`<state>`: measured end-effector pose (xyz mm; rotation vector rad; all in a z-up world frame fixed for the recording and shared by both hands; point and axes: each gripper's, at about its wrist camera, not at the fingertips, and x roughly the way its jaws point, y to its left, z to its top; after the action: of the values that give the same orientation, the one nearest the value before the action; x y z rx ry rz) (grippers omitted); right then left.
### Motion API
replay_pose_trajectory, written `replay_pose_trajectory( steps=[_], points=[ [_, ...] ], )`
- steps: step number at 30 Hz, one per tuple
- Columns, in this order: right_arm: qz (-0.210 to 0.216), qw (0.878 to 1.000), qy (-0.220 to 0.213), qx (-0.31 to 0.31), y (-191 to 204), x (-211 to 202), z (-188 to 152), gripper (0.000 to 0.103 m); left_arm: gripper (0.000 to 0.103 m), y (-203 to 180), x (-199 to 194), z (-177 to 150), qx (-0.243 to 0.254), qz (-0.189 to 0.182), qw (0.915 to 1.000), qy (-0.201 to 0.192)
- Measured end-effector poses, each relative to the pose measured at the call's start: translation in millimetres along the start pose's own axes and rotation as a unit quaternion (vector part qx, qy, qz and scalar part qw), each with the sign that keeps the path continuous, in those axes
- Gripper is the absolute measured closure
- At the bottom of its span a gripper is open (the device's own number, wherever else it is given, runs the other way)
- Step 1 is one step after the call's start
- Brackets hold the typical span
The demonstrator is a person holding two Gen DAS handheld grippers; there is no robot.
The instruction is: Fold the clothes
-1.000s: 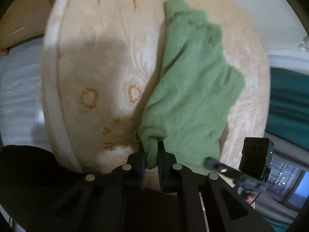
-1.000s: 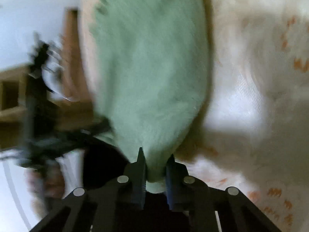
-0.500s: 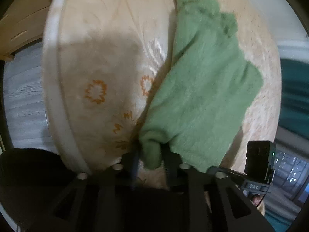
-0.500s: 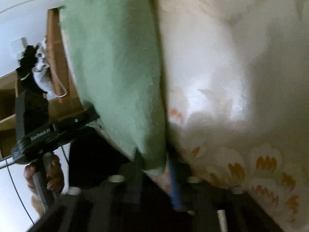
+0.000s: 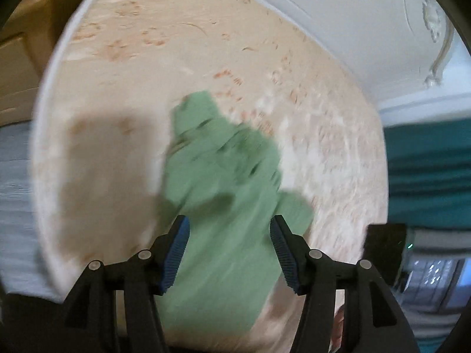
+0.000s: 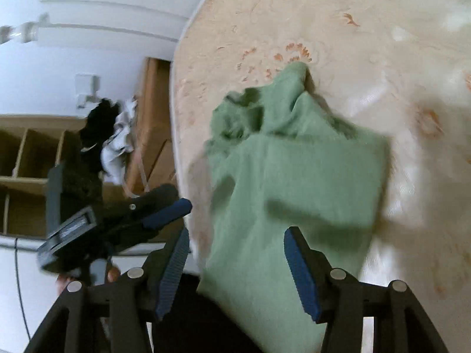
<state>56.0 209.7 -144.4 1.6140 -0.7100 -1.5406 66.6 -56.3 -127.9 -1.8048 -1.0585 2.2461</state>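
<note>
Green garment [image 5: 223, 211] lies crumpled on a cream mattress [image 5: 117, 153] with a faint orange flower print, its near end draped over the mattress edge toward both cameras. In the left wrist view the left hand-held gripper [image 5: 229, 251] points steeply down at the cloth; its jaws are opening, the blue ribbed pads [image 5: 176, 253] stand clear on either side, and the fabric passes between them without being pinched. The right hand-held gripper [image 6: 237, 267] is angled less steeply, and its jaws are opening too, with the garment's near end running between the pads [image 6: 300, 270] but untouched by them. In that right wrist view the left hand-held gripper [image 6: 164, 214] shows at about 9 o'clock, just beside the mattress edge, with fingers of the person's hand [image 6: 113, 275] wrapped round its handle below. Further out, the garment bunches into folds and ends in a narrow tip toward 12 o'clock, flat on the mattress. Beyond the mattress, at 9 o'clock in the right wrist view, wooden shelving [image 6: 26, 158] holds a heap of black and white clothes [image 6: 109, 135]. A white panelled wall [image 5: 353, 29] rises at 1 o'clock in the left wrist view, and teal fabric [image 5: 426, 170] hangs at 3 o'clock. Motion blur softens both views.
</note>
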Motion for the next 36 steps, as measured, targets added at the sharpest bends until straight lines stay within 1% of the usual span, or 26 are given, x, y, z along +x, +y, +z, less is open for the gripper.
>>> replay_pose_trajectory(
  steps=[1,3,5,6,7,9,10,11,13,14,15,16,17,19,20,22,23,24,25,26,27,28,31,32,33,36],
  points=[
    [-0.010,1.000,0.000,0.007,-5.9,5.4,4.5,0.048,0.044,0.2,7.0,7.0,-0.009,0.002,1.0000,-0.002],
    [-0.032,0.999,-0.001,0.024,-19.1,15.5,13.9,0.051,0.044,19.1,10.9,9.1,-0.015,0.043,0.9990,-0.005],
    [-0.046,0.997,-0.002,0.054,-33.5,28.6,24.3,0.067,0.044,29.7,21.7,13.6,-0.017,0.083,0.9964,-0.001],
    [-0.039,0.997,-0.002,0.073,-42.3,29.0,26.0,0.071,0.044,35.5,27.0,15.5,-0.018,0.102,0.9946,0.002],
    [-0.026,0.996,-0.002,0.088,-50.1,27.5,26.6,0.075,0.044,41.4,28.1,15.7,-0.020,0.096,0.9951,0.004],
    [0.001,0.994,-0.002,0.105,-57.2,22.7,25.0,0.074,0.044,50.3,23.6,13.8,-0.024,0.069,0.9973,0.001],
    [0.009,0.994,-0.004,0.108,-56.9,16.6,23.3,0.069,0.044,50.8,14.2,9.7,-0.020,0.061,0.9978,-0.013],
    [0.017,0.994,-0.009,0.108,-55.6,8.6,21.0,0.058,0.044,50.9,3.3,4.9,-0.015,0.054,0.9980,-0.029],
    [0.015,0.995,-0.021,0.100,-52.2,-9.4,14.3,0.043,0.043,44.3,-17.8,-9.0,0.018,0.060,0.9959,-0.065],
    [0.007,0.995,-0.025,0.092,-50.4,-18.3,9.9,0.033,0.042,36.4,-27.6,-20.0,0.047,0.071,0.9931,-0.081],
    [-0.006,0.996,-0.023,0.083,-49.3,-25.0,3.9,0.029,0.039,26.9,-37.1,-32.3,0.080,0.084,0.9886,-0.097],
    [-0.012,0.997,-0.015,0.080,-49.7,-28.7,-2.7,0.024,0.035,12.9,-44.1,-48.2,0.128,0.103,0.9803,-0.110],
    [-0.012,0.997,-0.002,0.079,-50.2,-28.2,-10.5,0.023,0.033,1.3,-48.5,-64.2,0.179,0.127,0.9682,-0.121],
    [-0.008,0.996,0.036,0.086,-50.7,-17.4,-25.6,0.023,0.029,-18.8,-56.1,-95.4,0.276,0.176,0.9340,-0.142],
    [-0.008,0.995,0.047,0.092,-52.2,-9.3,-31.8,0.023,0.027,-26.5,-56.6,-114.6,0.325,0.199,0.9116,-0.153],
    [0.002,0.992,0.066,0.107,-54.0,11.5,-42.1,0.023,0.026,-40.2,-55.1,-155.6,0.420,0.244,0.8564,-0.175],
    [0.007,0.991,0.074,0.115,-55.7,20.6,-47.4,0.024,0.026,-42.9,-55.0,-174.3,0.462,0.252,0.8313,-0.178],
    [0.010,0.990,0.083,0.116,-54.7,28.9,-50.7,0.026,0.026,-41.2,-55.6,-188.5,0.492,0.253,0.8145,-0.175],
    [0.012,0.989,0.093,0.114,-51.6,36.5,-52.4,0.039,0.026,-41.3,-51.2,-200.6,0.516,0.255,0.7999,-0.169],
    [0.014,0.988,0.102,0.112,-48.6,44.1,-54.2,0.065,0.026,-41.3,-46.0,-215.6,0.543,0.258,0.7820,-0.165],
    [0.019,0.988,0.106,0.110,-45.2,48.3,-54.9,0.078,0.026,-42.7,-40.5,-226.8,0.564,0.264,0.7654,-0.165],
    [0.028,0.988,0.101,0.109,-41.3,44.9,-53.4,0.083,0.026,-44.8,-34.7,-236.0,0.582,0.270,0.7495,-0.165],
    [0.059,0.990,0.082,0.096,-23.3,31.4,-45.3,0.085,0.026,-49.1,-25.8,-261.4,0.625,0.284,0.7058,-0.174],
    [0.070,0.991,0.074,0.088,-14.6,25.4,-41.1,0.085,0.026,-51.0,-21.7,-269.5,0.639,0.298,0.6835,-0.189],
    [0.081,0.991,0.066,0.080,-6.0,19.3,-36.9,0.085,0.026,-52.2,-17.5,-273.3,0.644,0.315,0.6674,-0.201],
    [0.109,0.990,0.056,0.070,12.1,8.2,-26.8,0.085,0.026,-53.9,1.2,-268.9,0.636,0.383,0.6370,-0.208]
  ],
)
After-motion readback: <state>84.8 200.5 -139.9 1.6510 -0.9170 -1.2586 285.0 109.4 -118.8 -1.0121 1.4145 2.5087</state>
